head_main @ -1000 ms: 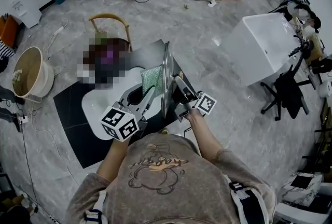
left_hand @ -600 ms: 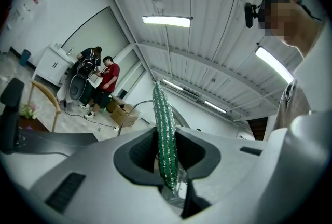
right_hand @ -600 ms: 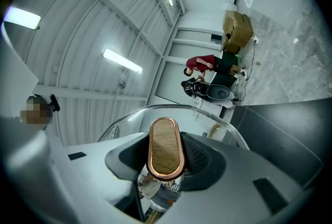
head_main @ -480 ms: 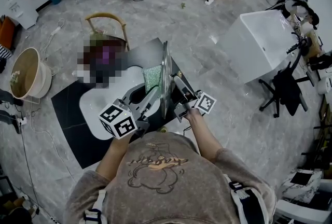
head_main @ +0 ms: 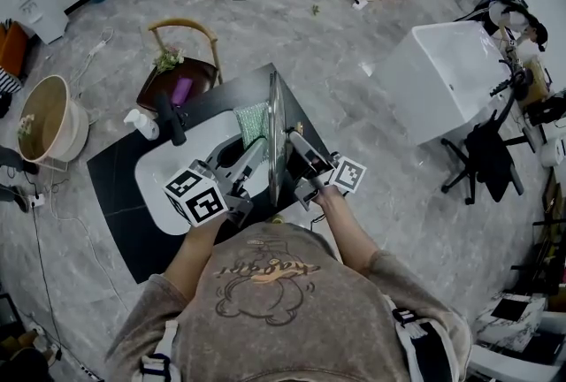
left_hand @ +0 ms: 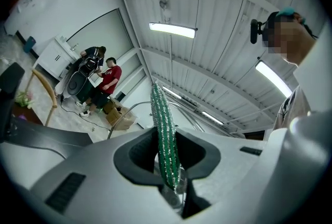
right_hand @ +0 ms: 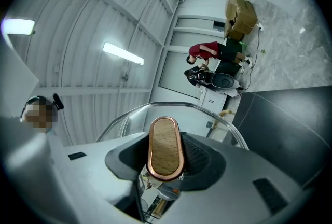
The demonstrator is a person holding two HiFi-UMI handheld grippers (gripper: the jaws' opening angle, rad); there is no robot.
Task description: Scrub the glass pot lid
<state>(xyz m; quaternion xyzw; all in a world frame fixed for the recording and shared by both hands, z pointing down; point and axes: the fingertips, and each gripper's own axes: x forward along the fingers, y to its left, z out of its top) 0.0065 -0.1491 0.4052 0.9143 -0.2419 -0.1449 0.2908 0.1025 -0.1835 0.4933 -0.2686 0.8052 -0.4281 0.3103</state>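
Observation:
The glass pot lid [head_main: 272,137] stands on edge above the white sink [head_main: 152,186]. Its wooden handle [right_hand: 165,148] sits between the jaws of my right gripper [head_main: 293,144], which is shut on it from the right side. The lid's rim [right_hand: 171,106] arcs behind the handle. My left gripper [head_main: 254,150] is shut on a green scrubbing sponge [head_main: 252,123] and holds it against the lid's left face. In the left gripper view the sponge [left_hand: 165,129] sticks up edge-on out of the jaws, with the lid's rim [left_hand: 129,110] curving behind it.
A black faucet [head_main: 172,118] and a white soap bottle [head_main: 139,123] stand at the sink's far side on the black counter [head_main: 113,170]. A wooden chair [head_main: 184,62] stands beyond it, a white tub [head_main: 449,75] to the right, a round basket [head_main: 49,122] at the left.
The left gripper has drifted slightly left and the sponge has slid a little up the lid's face. The right gripper keeps its hold on the handle.

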